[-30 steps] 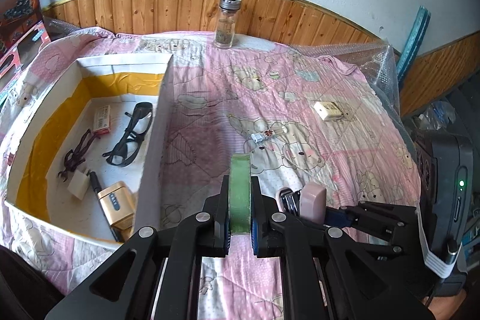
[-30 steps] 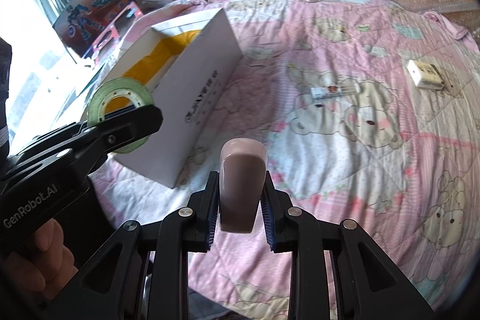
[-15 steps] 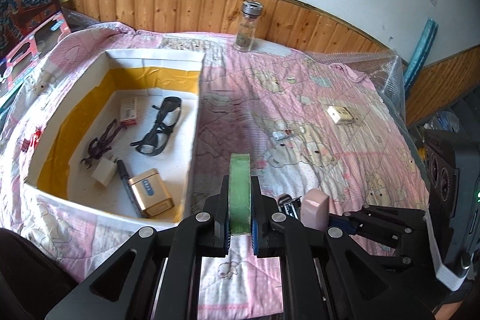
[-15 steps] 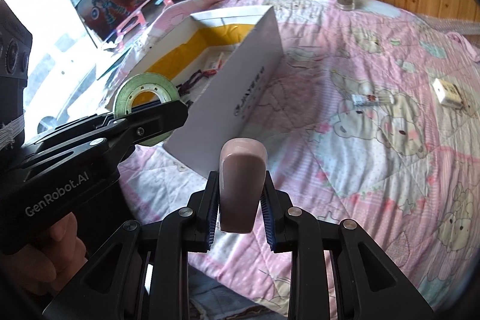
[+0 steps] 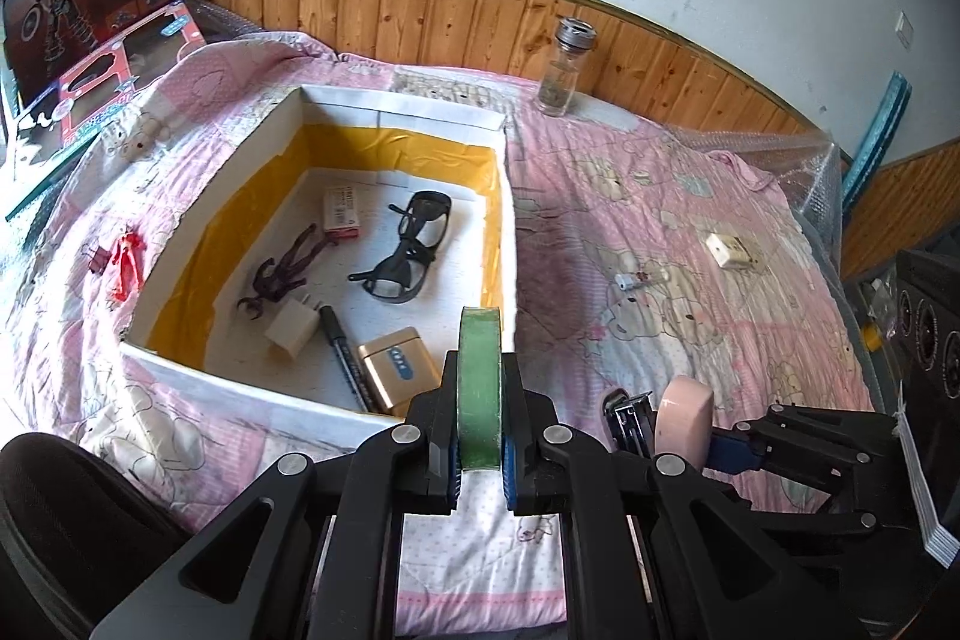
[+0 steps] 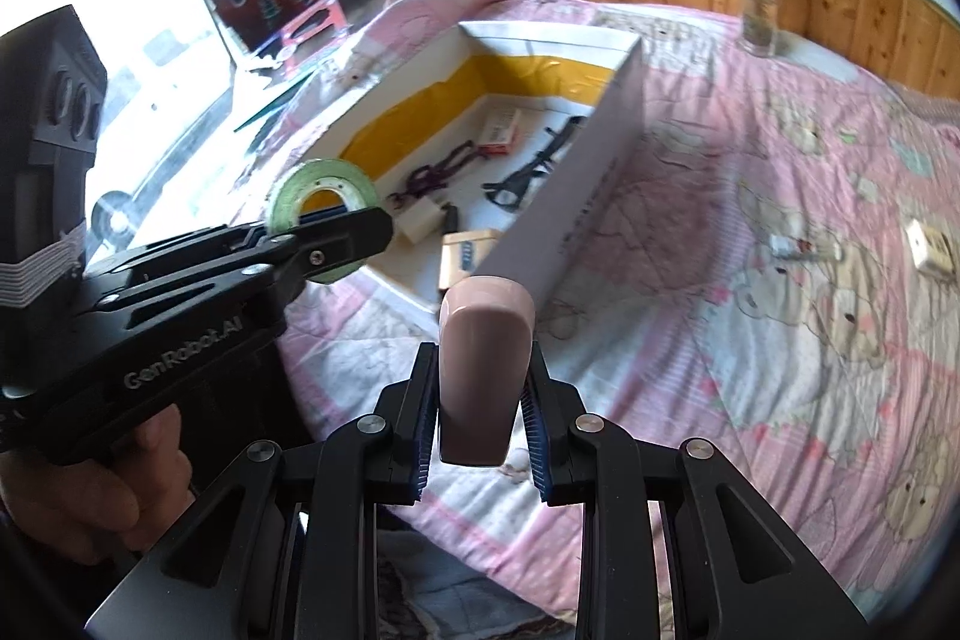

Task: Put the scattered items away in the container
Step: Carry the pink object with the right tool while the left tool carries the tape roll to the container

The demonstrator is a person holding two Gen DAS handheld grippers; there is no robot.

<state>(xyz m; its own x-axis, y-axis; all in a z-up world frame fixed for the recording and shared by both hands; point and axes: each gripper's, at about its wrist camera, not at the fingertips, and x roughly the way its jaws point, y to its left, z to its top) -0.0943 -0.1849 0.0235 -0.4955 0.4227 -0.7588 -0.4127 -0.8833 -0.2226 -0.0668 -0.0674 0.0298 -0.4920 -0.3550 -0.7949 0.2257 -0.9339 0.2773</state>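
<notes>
Both grippers have risen since a second ago. Left gripper, level, jaws pinching the green tape roll on edge above the white box's 5 o'clock corner. Right gripper, at its 3 o'clock, clamps the pink block upright over the bed.

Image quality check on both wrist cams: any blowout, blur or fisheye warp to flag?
Right wrist: window area at upper left is blown out white, bedspread at right looks smeared, pink block in the right claw stays sharp. Left wrist: evenly lit, crisp across the box and green tape roll; wall trim bows hard, corners vignette black.
</notes>
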